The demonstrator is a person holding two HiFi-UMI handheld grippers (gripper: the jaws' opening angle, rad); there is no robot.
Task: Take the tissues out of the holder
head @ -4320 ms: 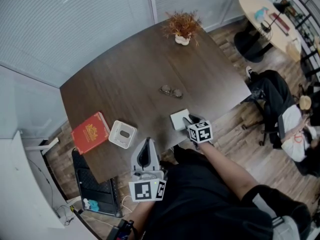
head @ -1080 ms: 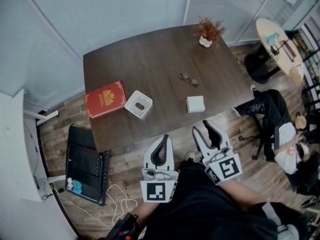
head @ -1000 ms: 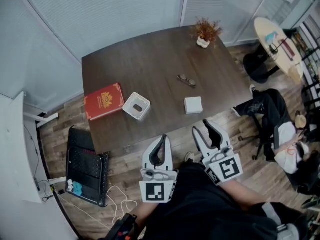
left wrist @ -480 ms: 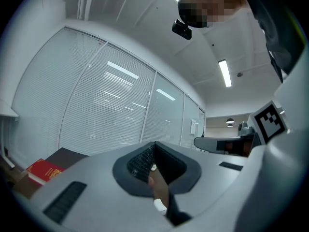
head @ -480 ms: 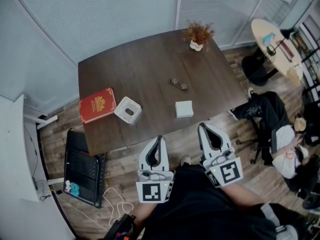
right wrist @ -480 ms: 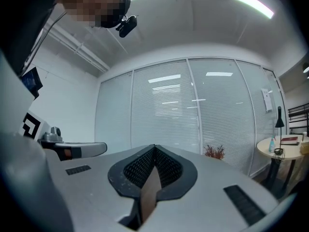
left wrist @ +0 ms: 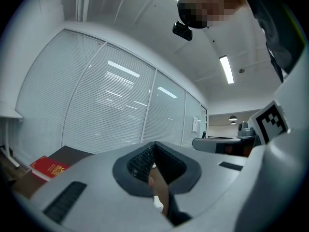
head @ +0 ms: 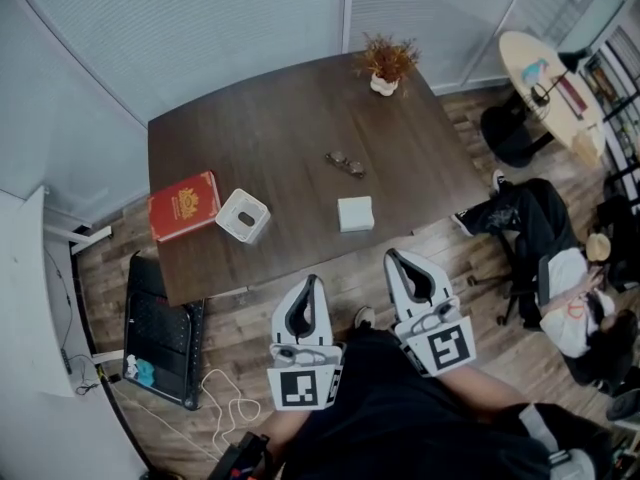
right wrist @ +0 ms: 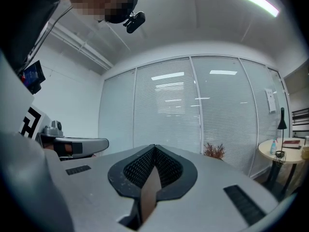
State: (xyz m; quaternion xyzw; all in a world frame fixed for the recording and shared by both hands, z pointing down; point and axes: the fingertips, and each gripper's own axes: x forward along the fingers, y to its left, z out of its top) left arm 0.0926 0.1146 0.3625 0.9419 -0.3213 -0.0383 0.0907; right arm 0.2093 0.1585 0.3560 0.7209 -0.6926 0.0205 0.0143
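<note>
Tissues (head: pixel 355 213) lie in a neat white stack on the bench (head: pixel 270 118), at three o'clock of the white holder (head: pixel 243 215) and apart from it. Left hand-held gripper (head: pixel 307 281) and right hand-held gripper (head: pixel 391 254) hang off the bench's six o'clock edge, both clenched with nothing between the jaws.

holder (head: pixel 243 215): contents too small to tell; red book (left wrist: pixel 48 167): partly behind left tongs (left wrist: pixel 154 144); plant (right wrist: pixel 214 151): base behind right tongs (right wrist: pixel 154 148)

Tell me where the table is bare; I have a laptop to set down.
Widest: the far left of the table, behind the red book and tissue holder. Smaller: the corner right of the tissue stack and glasses. The near edge is crowded.
</note>
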